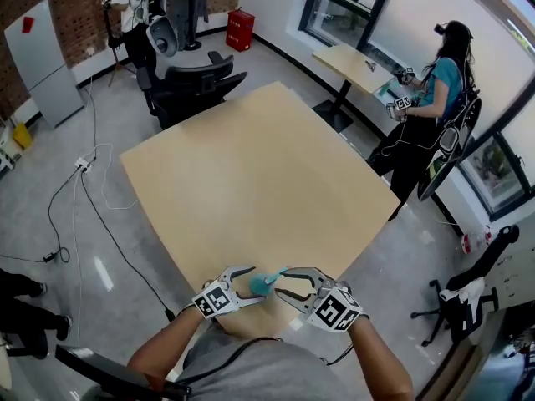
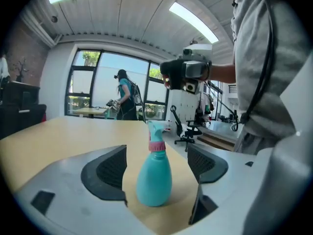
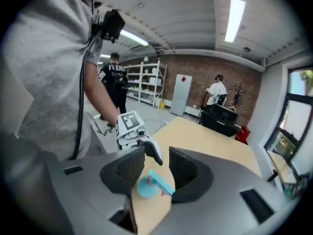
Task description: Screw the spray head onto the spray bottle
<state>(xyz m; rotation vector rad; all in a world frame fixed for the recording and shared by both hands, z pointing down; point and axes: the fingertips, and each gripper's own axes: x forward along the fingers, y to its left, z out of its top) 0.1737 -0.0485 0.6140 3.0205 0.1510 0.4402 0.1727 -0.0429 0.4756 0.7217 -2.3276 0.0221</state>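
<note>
A teal spray bottle [image 1: 260, 286] stands upright near the front edge of the light wooden table [image 1: 251, 165]. Its teal spray head [image 2: 156, 131] sits on the neck over a pink collar [image 2: 157, 146]. My left gripper [image 1: 253, 283] reaches in from the left, open, its jaws on either side of the bottle's body [image 2: 154, 177] with gaps showing. My right gripper [image 1: 281, 281] comes from the right and above, open, with the spray head [image 3: 161, 181] between its jaws. I cannot tell whether the nozzle touches the right-hand pad.
The table's front edge runs just below the bottle. Black office chairs [image 1: 196, 86] stand at the far side. A person [image 1: 430, 90] sits at a second desk [image 1: 355, 63] by the windows. Another person [image 1: 138, 7] stands at the back. Cables [image 1: 79, 195] lie on the floor at left.
</note>
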